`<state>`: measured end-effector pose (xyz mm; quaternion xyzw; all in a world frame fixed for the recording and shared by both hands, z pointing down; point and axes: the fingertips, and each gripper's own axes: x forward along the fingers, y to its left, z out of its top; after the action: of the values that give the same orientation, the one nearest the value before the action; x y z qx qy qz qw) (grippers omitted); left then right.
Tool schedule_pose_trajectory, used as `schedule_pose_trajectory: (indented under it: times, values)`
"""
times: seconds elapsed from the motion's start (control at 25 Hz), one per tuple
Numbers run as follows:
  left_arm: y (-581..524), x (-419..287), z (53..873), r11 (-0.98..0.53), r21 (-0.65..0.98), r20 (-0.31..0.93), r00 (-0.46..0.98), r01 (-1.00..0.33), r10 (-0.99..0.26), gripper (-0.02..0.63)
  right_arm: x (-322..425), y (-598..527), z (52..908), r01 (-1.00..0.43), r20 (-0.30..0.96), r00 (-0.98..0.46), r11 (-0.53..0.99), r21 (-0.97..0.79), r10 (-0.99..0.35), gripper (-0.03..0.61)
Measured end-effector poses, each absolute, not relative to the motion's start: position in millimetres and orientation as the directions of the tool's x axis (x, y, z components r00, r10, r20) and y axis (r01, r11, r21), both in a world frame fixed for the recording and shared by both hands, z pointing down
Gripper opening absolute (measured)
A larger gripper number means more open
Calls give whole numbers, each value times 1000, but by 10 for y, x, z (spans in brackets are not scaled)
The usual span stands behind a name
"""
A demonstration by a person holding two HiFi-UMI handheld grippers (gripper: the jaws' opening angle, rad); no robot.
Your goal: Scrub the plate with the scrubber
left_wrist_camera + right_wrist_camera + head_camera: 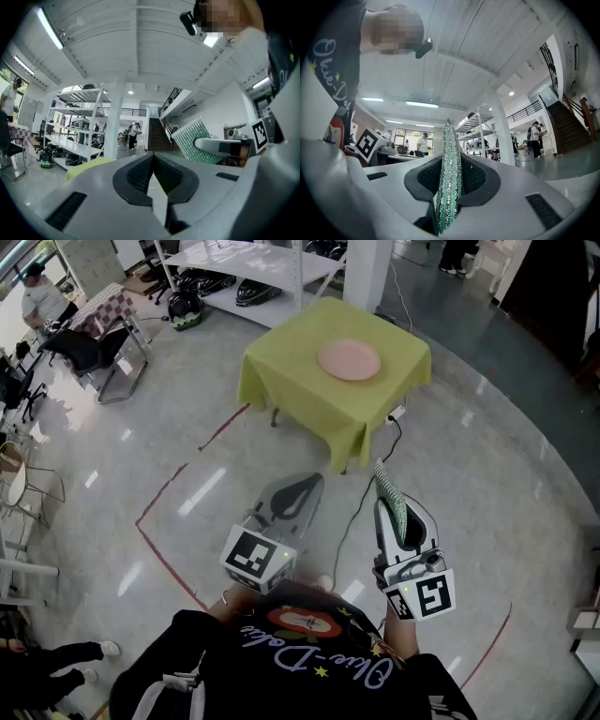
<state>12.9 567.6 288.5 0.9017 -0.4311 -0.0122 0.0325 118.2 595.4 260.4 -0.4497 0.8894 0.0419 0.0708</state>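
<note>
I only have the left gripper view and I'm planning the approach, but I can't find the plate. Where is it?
Observer: The pink plate lies on the yellow-green table ahead, far from both grippers.
Operator: Is the scrubber properly gripped?
Observer: Yes. The right gripper is shut on the scrubber, which stands edge-on between its jaws.
Operator: Anything on the floor in between?
Observer: A cable runs from the table's near corner across the floor toward the person.
</note>
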Motion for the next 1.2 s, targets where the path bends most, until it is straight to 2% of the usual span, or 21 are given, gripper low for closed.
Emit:
schedule_pose_trajectory:
  times: [0.8,1.2]
  values:
    - [5613,-32,2889,-587,93,20,591,-804,-807,3,1150,5796,2603,-782,-197,-599,620,-68,-776,63]
    - [5117,-200,2921,-565,112,11,569,-818,-822,3,1055,5291,2681,-783,-167,-600,617,-73,-782,63]
